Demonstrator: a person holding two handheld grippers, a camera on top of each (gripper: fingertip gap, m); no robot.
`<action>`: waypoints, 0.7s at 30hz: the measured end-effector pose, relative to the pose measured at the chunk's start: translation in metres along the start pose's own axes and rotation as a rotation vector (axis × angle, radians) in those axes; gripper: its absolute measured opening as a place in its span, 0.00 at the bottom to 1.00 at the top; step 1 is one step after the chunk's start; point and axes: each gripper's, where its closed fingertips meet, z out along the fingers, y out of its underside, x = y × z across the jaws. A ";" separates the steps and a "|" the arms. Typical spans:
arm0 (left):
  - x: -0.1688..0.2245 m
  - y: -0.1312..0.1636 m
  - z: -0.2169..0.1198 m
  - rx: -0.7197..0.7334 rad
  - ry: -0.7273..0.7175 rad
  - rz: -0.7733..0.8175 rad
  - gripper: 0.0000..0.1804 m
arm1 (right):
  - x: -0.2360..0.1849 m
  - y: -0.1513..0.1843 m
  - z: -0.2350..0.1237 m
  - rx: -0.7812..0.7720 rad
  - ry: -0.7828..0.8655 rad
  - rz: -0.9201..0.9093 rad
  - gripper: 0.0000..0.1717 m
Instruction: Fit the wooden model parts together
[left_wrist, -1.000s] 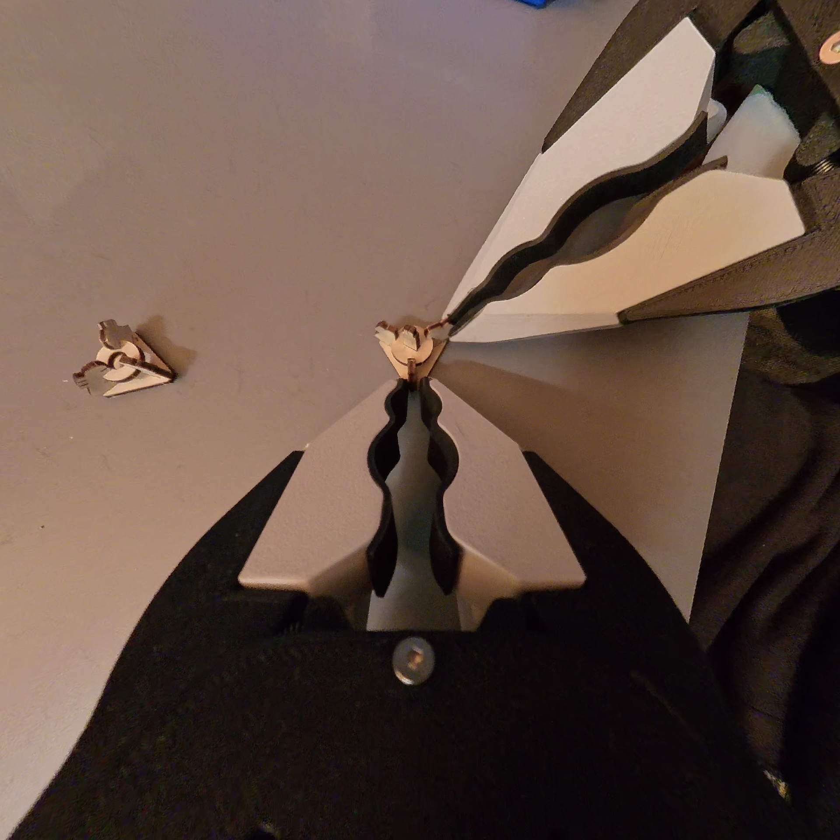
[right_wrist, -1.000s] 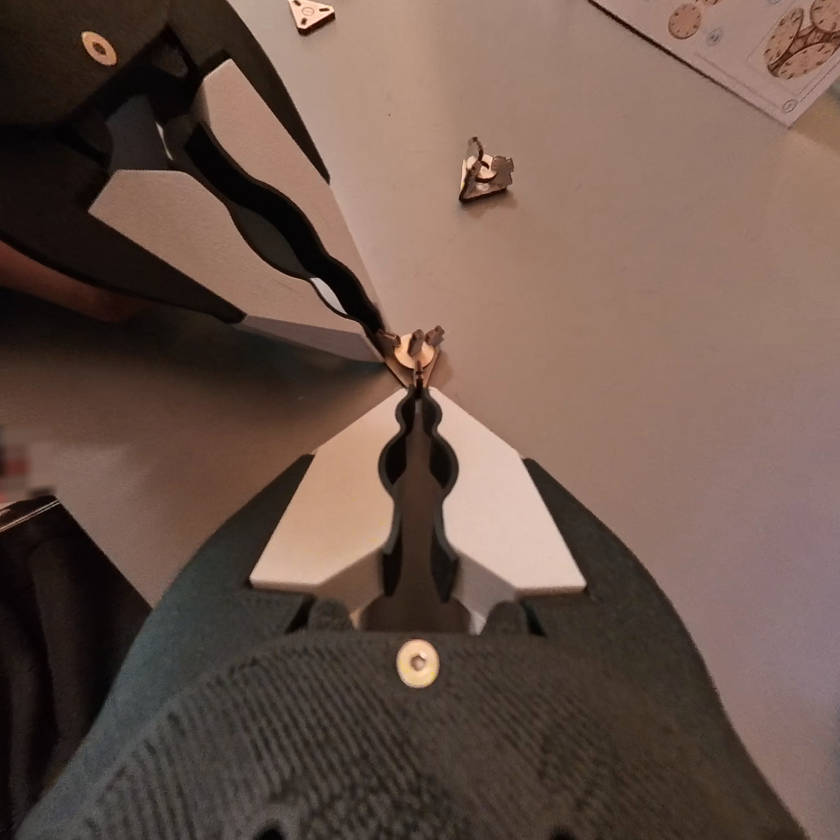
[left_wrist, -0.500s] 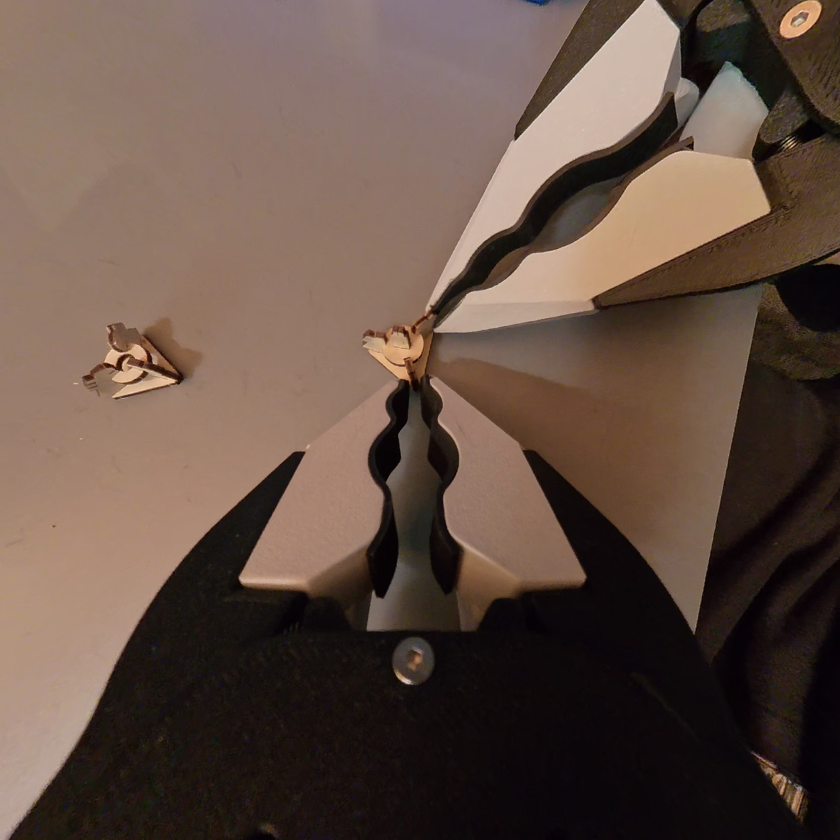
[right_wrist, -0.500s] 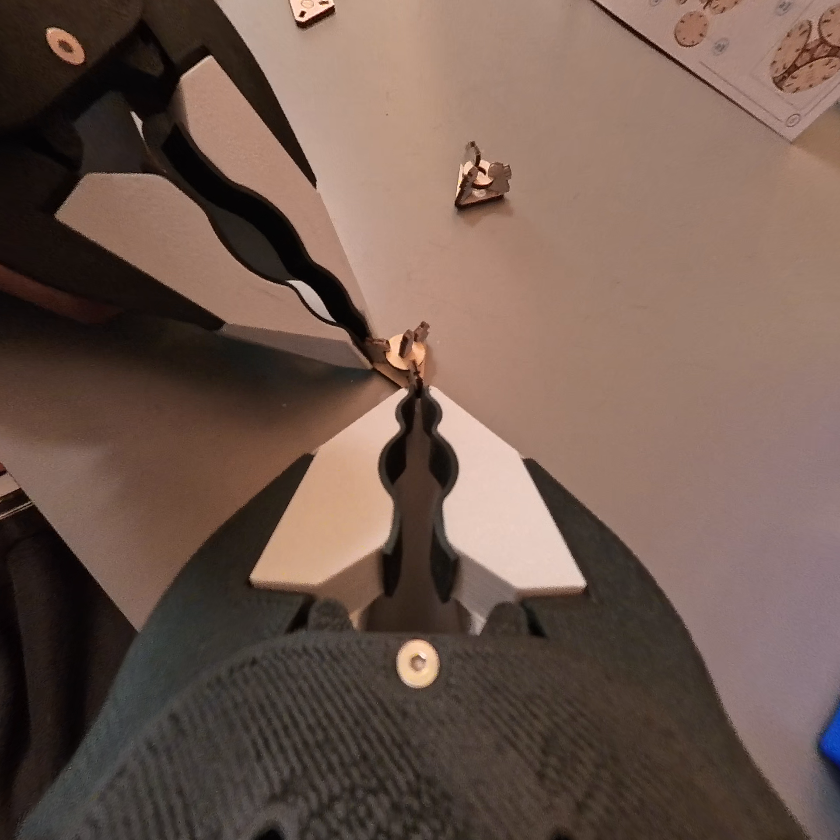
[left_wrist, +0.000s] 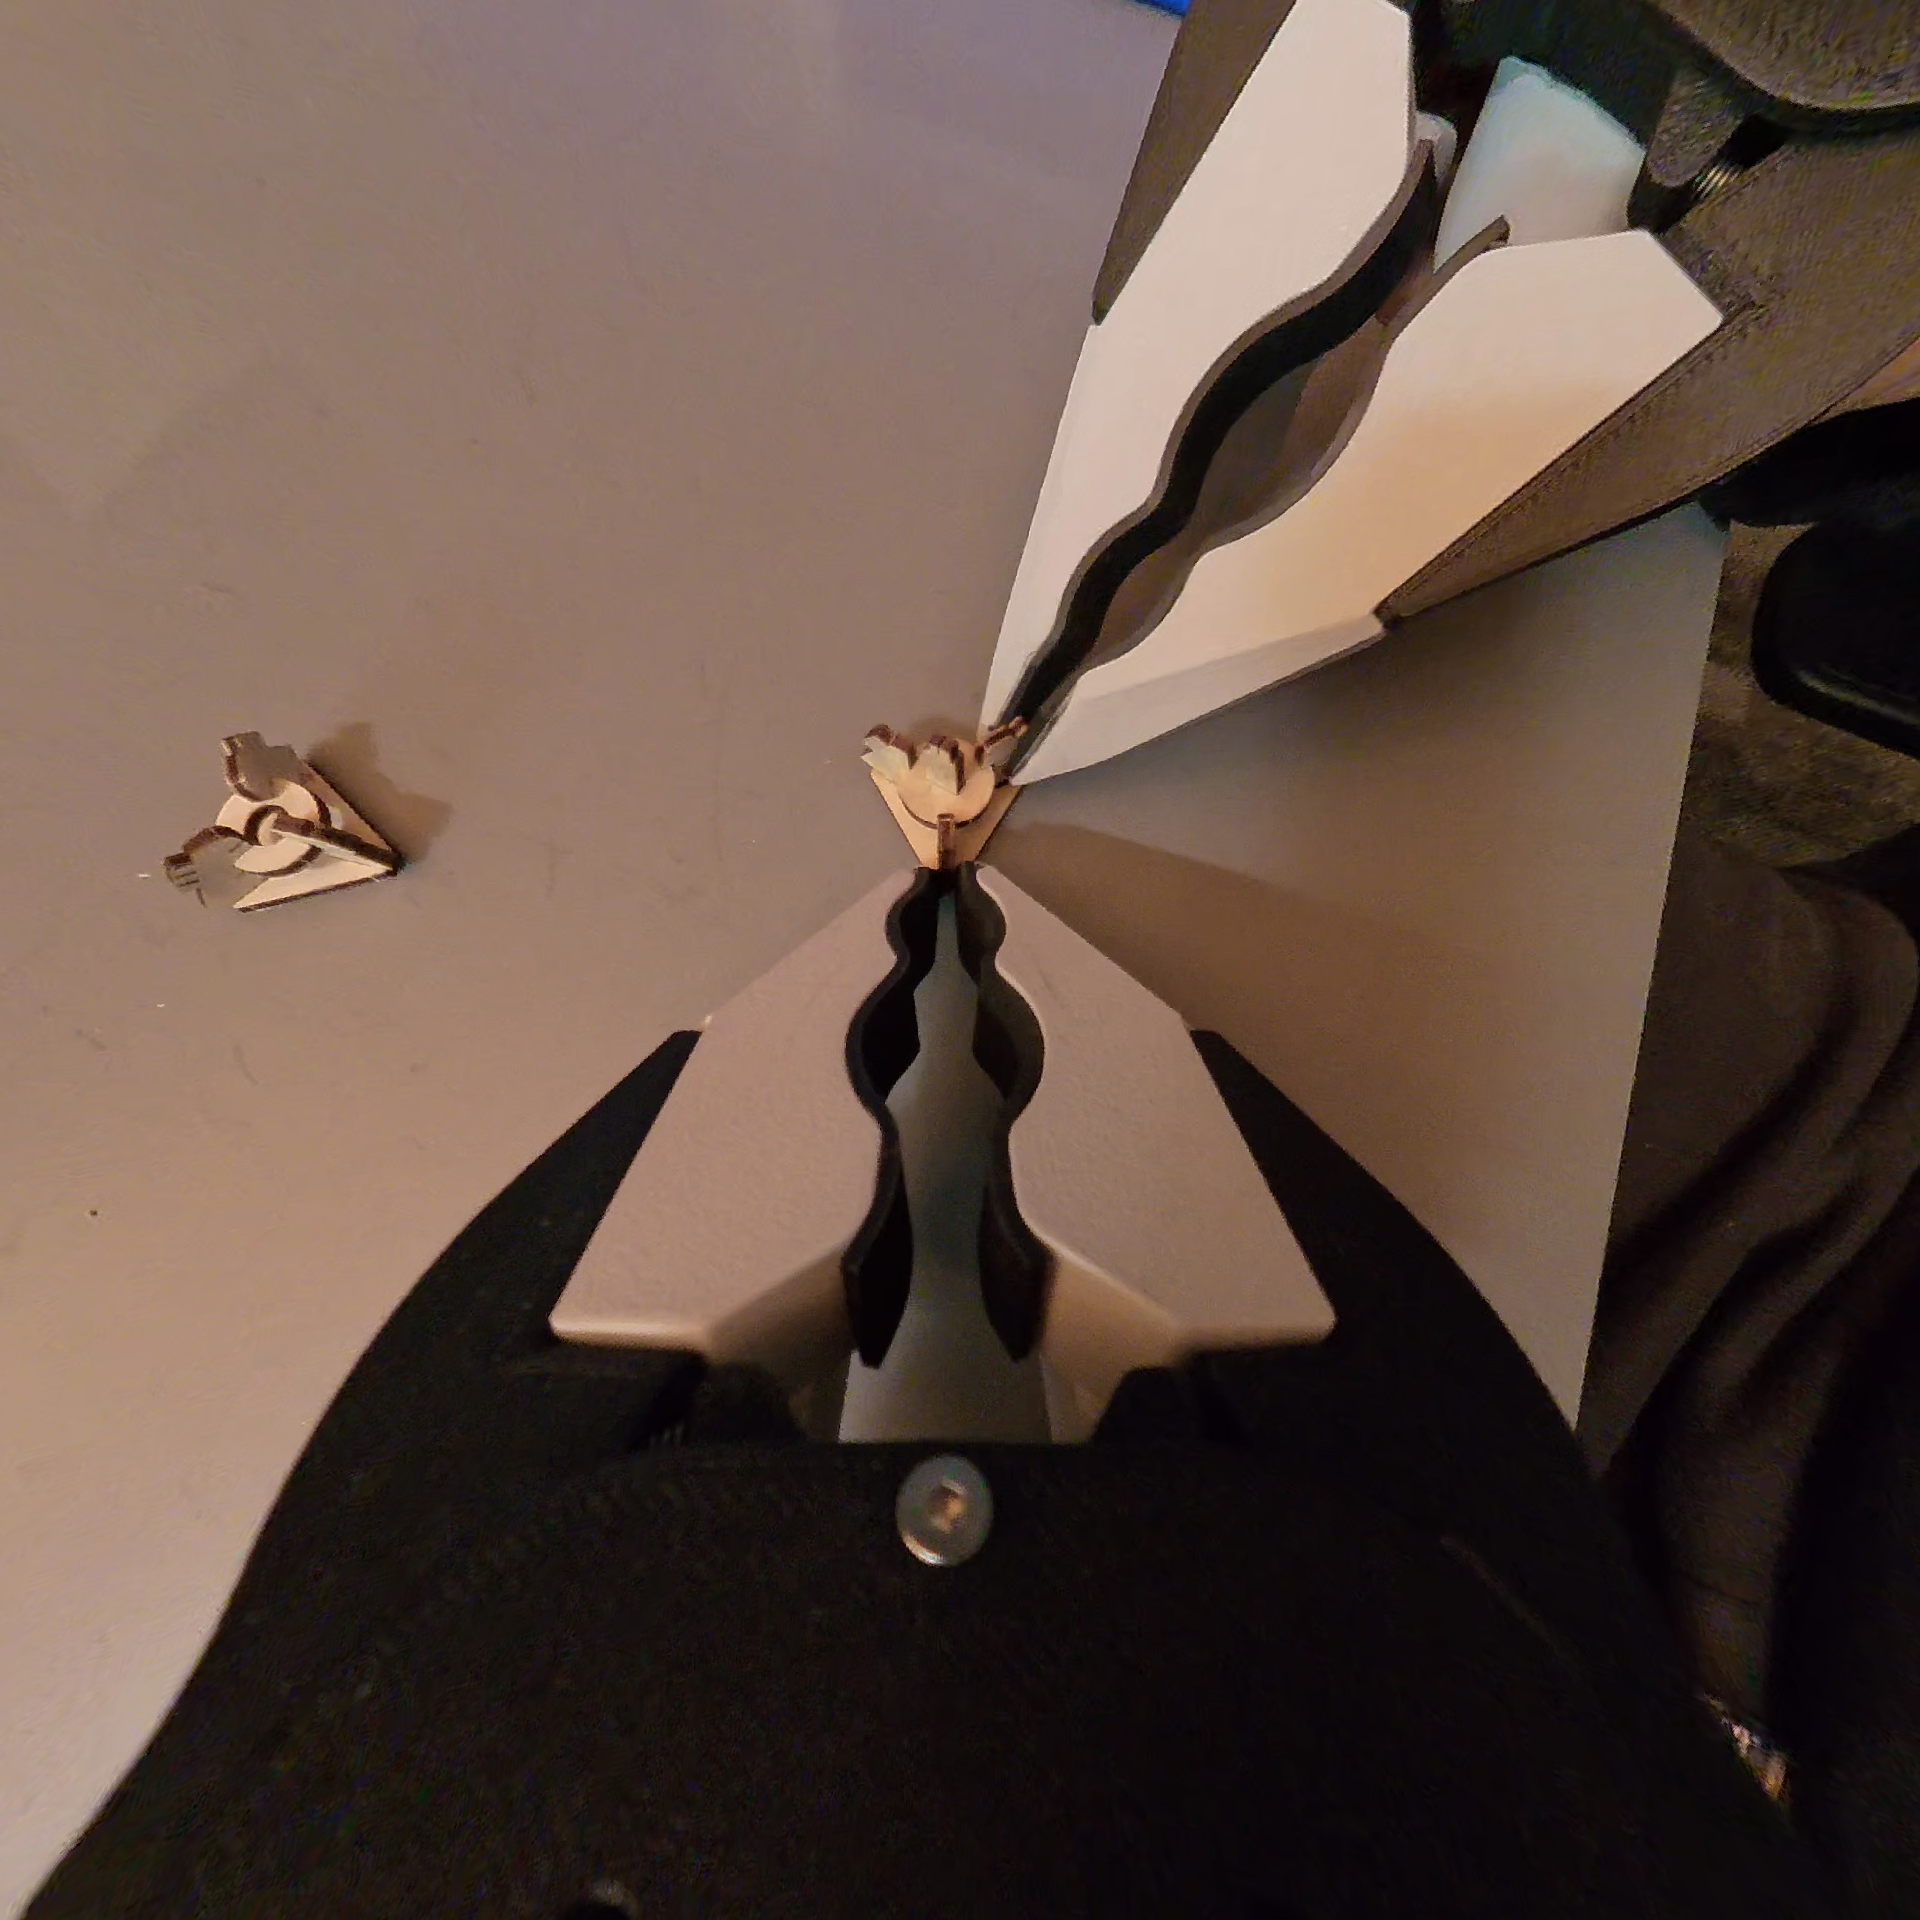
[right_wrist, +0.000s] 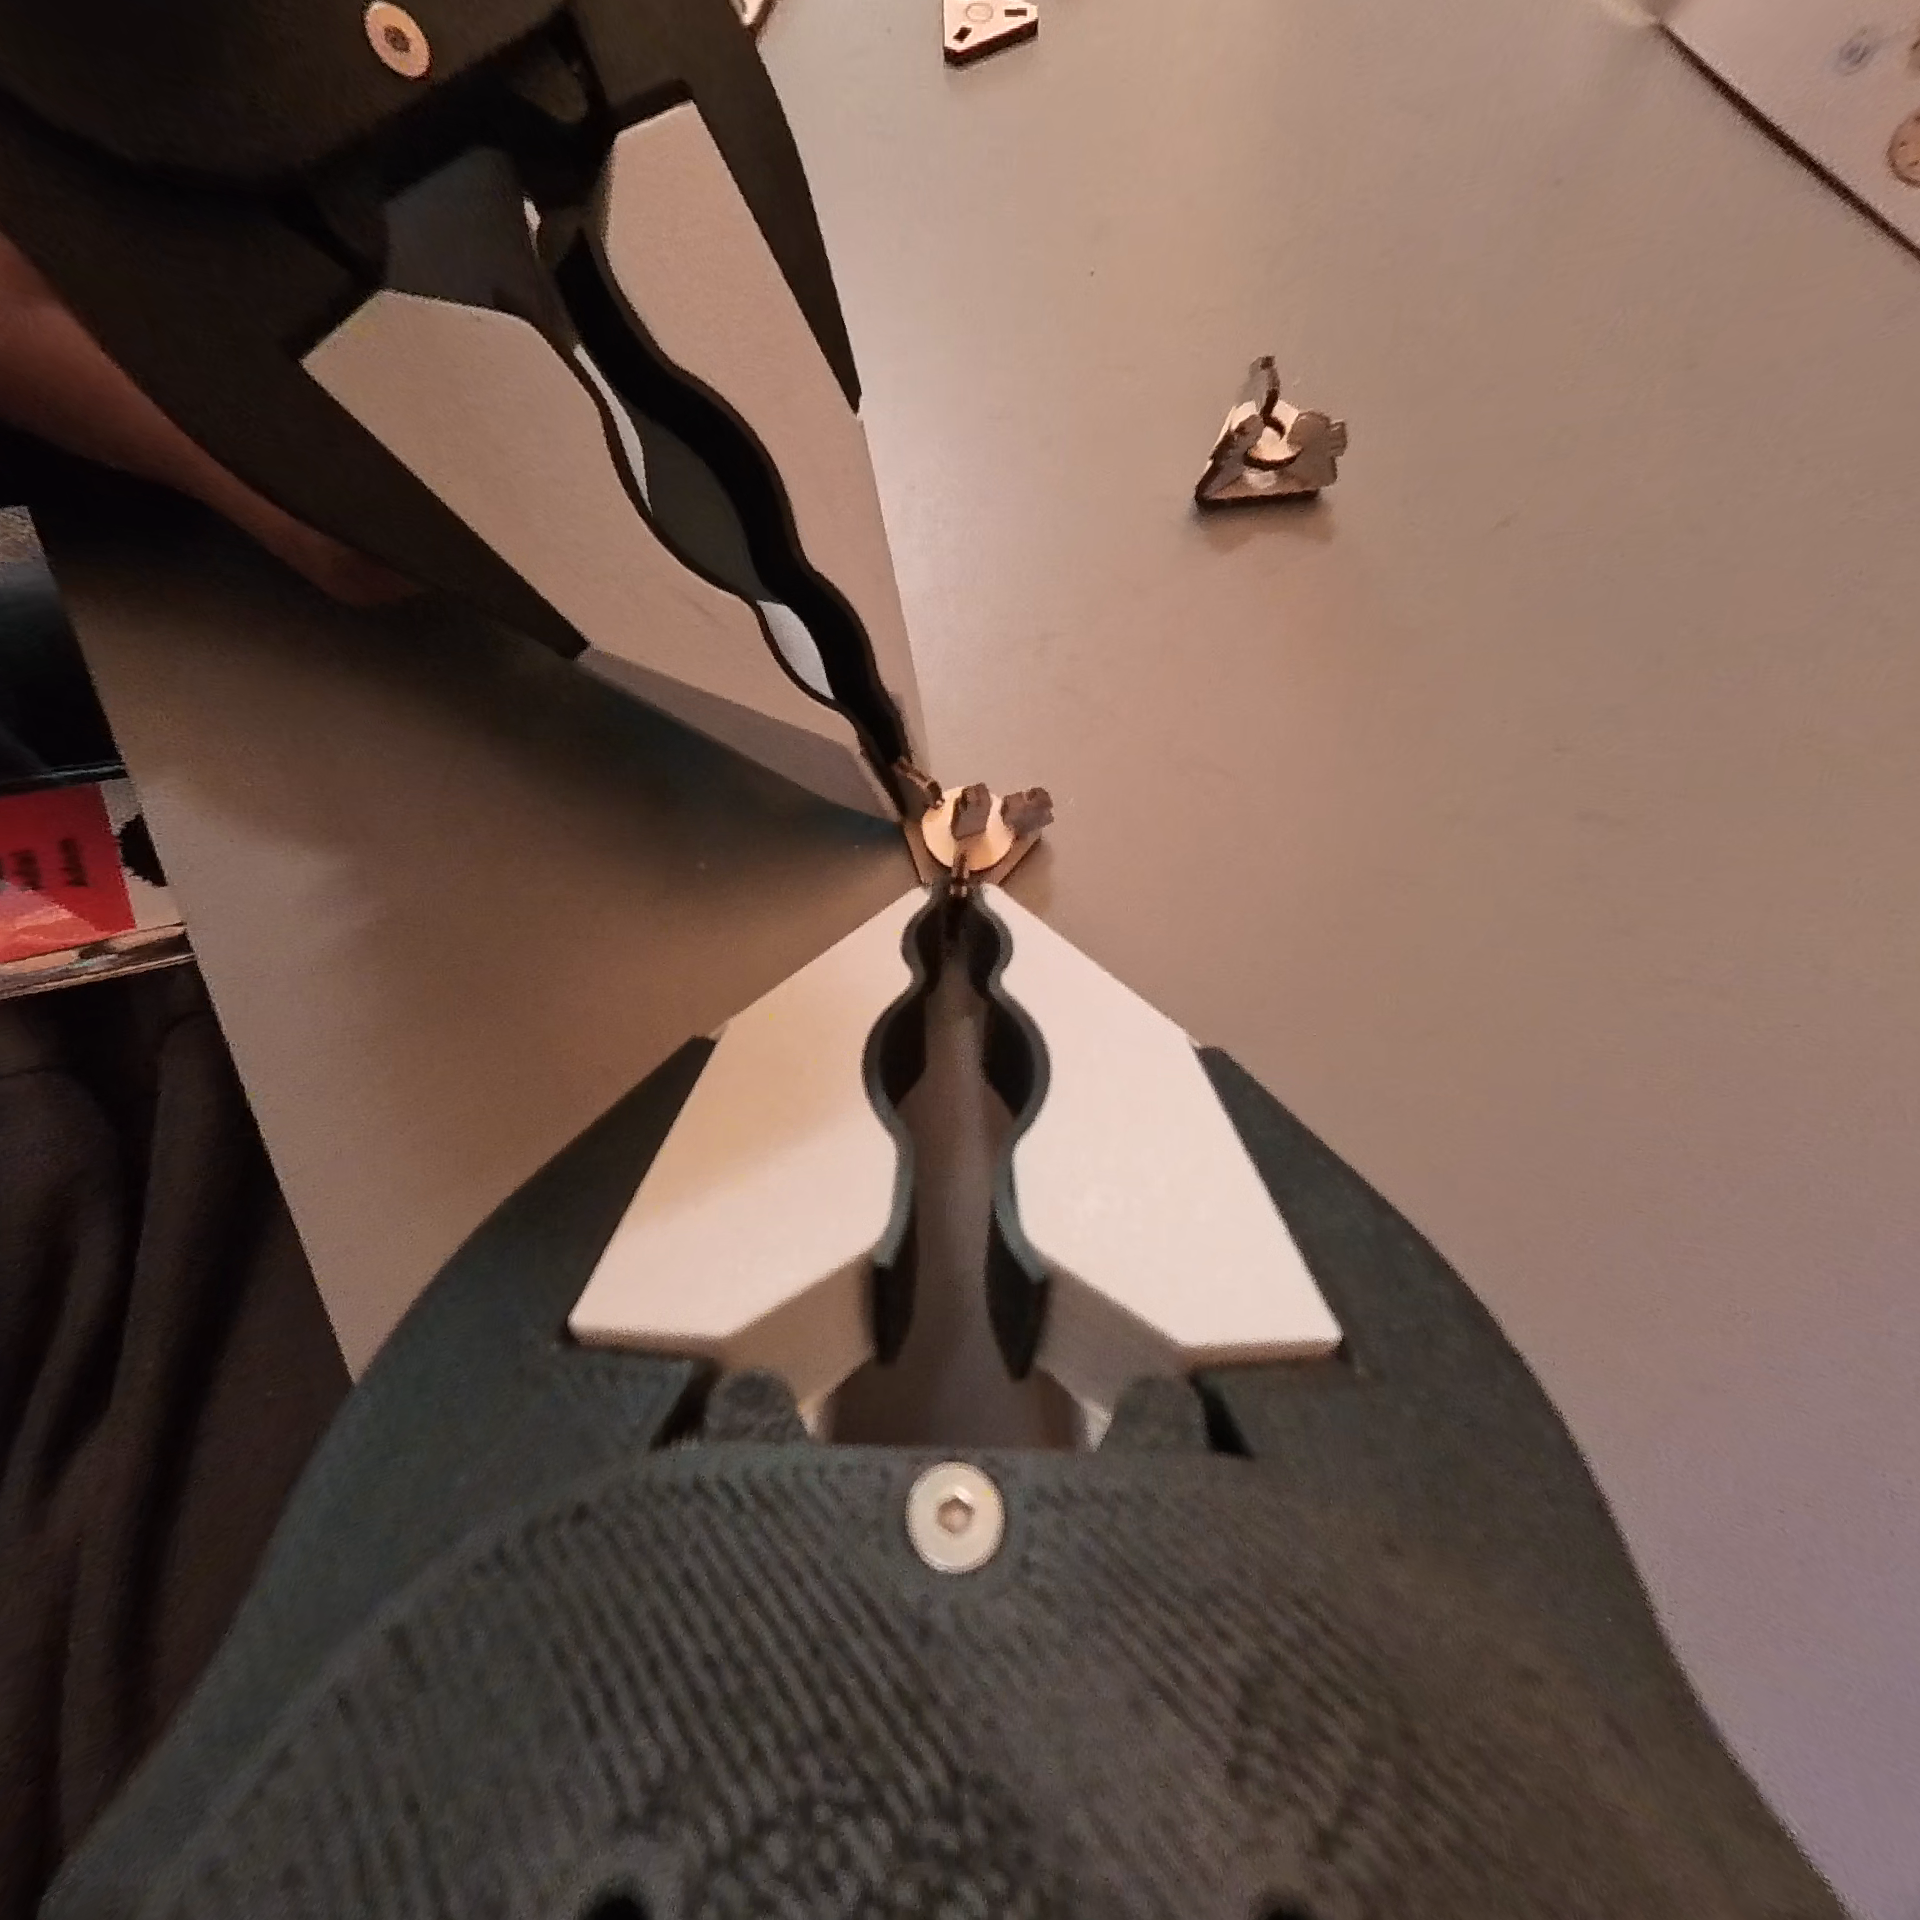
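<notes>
Fingers L + R closed on wood triangle assy | 2nd assy on table

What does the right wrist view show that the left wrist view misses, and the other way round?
Only the right wrist view shows a flat wooden triangle at the top edge, a printed sheet at the top right corner, and a red object past the table edge at left.

Only the left wrist view shows a blue scrap at the top edge.

Both show the grey table, the small wooden assembly pinched by the left hand-held gripper and right hand-held gripper, and a second wooden assembly lying apart.
</notes>
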 end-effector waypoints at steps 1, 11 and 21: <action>0.000 0.000 0.000 0.000 0.004 -0.003 0.01 | 0.000 0.001 0.000 -0.006 -0.002 -0.003 0.01; 0.000 0.000 0.000 0.000 -0.001 0.003 0.01 | 0.000 0.003 -0.011 -0.028 0.038 -0.021 0.05; 0.000 0.000 0.000 0.000 -0.007 -0.002 0.01 | -0.001 0.003 -0.007 -0.049 0.004 0.030 0.01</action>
